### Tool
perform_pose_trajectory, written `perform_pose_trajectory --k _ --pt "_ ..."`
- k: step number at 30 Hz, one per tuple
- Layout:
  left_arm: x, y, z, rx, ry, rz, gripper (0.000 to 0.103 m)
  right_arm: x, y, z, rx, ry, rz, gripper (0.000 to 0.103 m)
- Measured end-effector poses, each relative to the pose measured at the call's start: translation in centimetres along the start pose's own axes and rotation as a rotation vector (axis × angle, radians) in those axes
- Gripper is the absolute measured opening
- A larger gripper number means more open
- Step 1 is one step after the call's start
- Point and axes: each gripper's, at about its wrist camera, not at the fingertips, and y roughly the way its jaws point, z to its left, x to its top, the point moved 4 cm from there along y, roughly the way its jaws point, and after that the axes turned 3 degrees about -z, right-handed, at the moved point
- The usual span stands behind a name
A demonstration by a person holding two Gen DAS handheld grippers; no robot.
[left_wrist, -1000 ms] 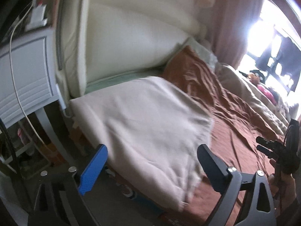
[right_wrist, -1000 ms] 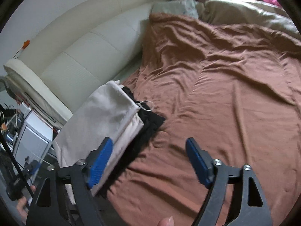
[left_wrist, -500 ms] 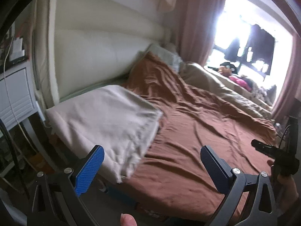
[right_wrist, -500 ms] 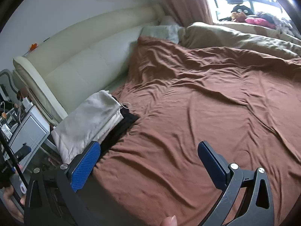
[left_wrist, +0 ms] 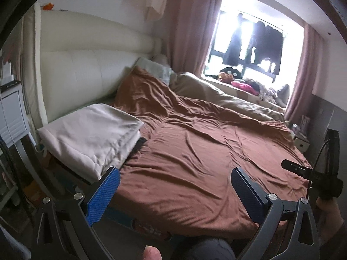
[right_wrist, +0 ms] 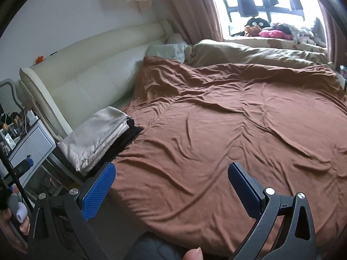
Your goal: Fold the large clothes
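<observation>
Both grippers have drawn back from the folded beige garment.

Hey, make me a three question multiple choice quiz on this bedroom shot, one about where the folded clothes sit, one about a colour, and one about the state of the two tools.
1. Where does the folded beige garment lie?
A. On the window sill
B. At the bed's corner near the headboard, on top of a black garment
C. In the middle of the bed

2. What colour is the sheet spread over most of the bed?
A. Reddish brown
B. White
C. Dark green

3. How are the left tool and the right tool just now?
A. Both shut on cloth
B. One open, one shut
C. Both open and holding nothing

Answers:
1 B, the beige stack sits by the cream headboard with the black garment showing beneath it.
2 A, the wrinkled cover is reddish brown.
3 C, each tool's blue pads stand wide apart with only bed between them.
</observation>
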Motion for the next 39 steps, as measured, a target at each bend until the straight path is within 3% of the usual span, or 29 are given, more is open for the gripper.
perform_pose_trajectory --k 16,29,39 --pt "-4.9 -8.8 -6.8 -0.105 0.115 -0.091 0.103 -6.4 -12.5 -0.4 -0.113 -0.042 -0.103 0.103" --pt "-8.8 -12.8 -10.2 -0.14 0.175 -0.164 0.103 -11.6 -17.2 -0.5 -0.176 -0.052 -0.159 0.103" --pt "-10.0 -13.8 -10.8 -0.151 0.173 -0.202 0.103 -13.5 -17.8 -0.6 -0.216 -0.053 -0.196 0.103"
